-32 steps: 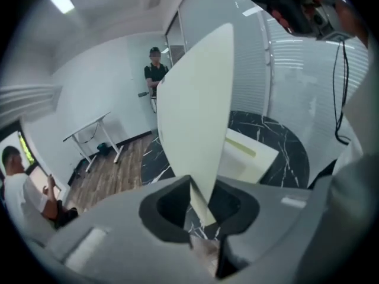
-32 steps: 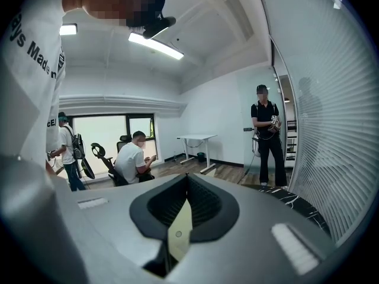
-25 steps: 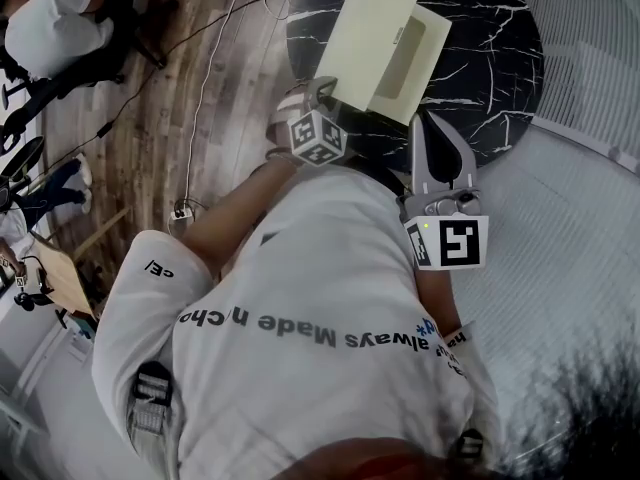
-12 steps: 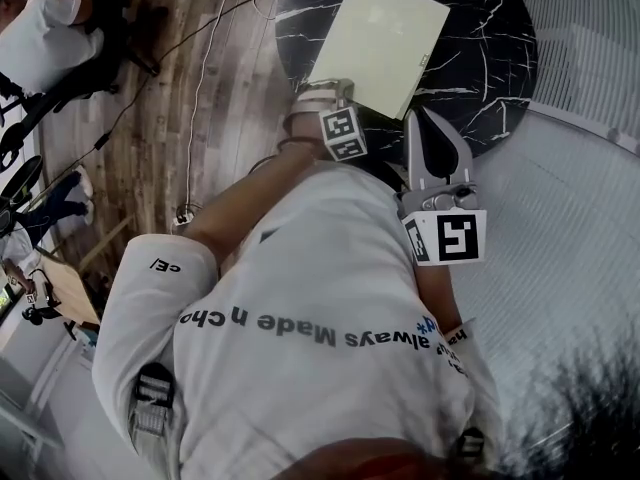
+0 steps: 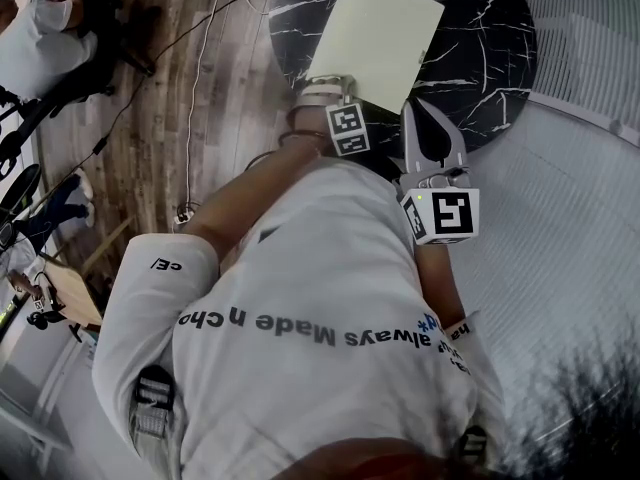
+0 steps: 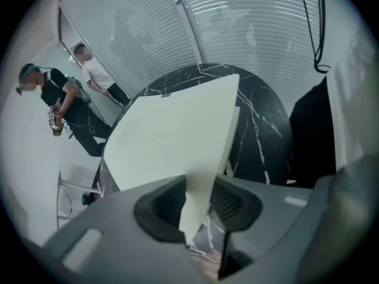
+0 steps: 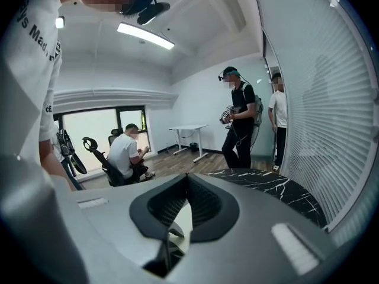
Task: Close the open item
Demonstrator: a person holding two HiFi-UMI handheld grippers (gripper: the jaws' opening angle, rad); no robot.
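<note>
The cream folder (image 5: 385, 33) had swung shut since a second earlier and lay flat on the black marbled counter (image 5: 480, 58). The left tool (image 6: 198, 205) had just been spreading, the folder's near corner loose between its jaws. The right tool (image 5: 422, 110) hovered beside it, pressed together on nothing.

Head camera looking steeply down on bench (image 5: 480, 28), left hand-held gripper (image 6: 198, 209) camera facing same bench closely, right hand-held gripper (image 7: 186, 209) camera looking across room.

A pale cream folder (image 5: 385, 33) is shown on a black table (image 5: 490, 58) veined with white. The floor (image 5: 215, 98) is patterned in brown wood planks. A white shirt (image 5: 300, 268) is printed with dark lettering.
</note>
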